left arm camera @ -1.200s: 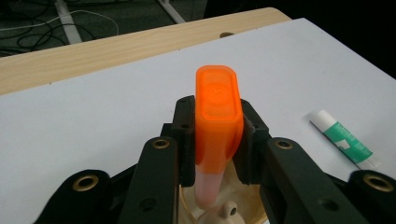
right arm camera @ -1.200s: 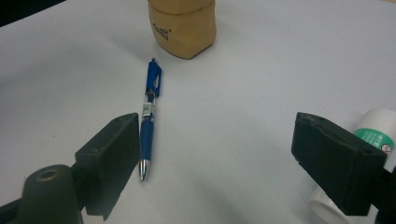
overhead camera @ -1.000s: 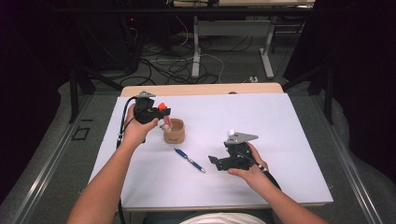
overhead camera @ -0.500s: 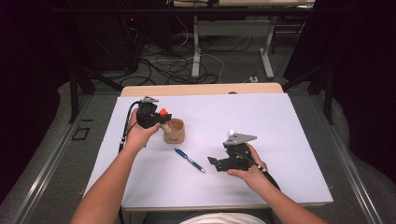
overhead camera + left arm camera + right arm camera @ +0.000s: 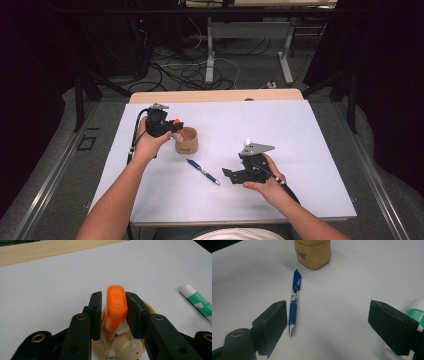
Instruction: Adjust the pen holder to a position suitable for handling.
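Since the earlier frame the left gripper [image 5: 113, 315] has just been opening its jaws; the orange marker [image 5: 115, 310] stands upright between them, gaps at both pads, its lower end in the tan cup [image 5: 186, 140] left of centre. Lower centre, the right gripper [image 5: 327, 327] gapes empty above the blue pen [image 5: 294, 302], whose long axis points at the cup; a glue stick [image 5: 197, 302] lies beside.

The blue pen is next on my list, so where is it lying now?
In the high view the blue pen lies flat on the white table, just in front of the tan holder and left of the right gripper.
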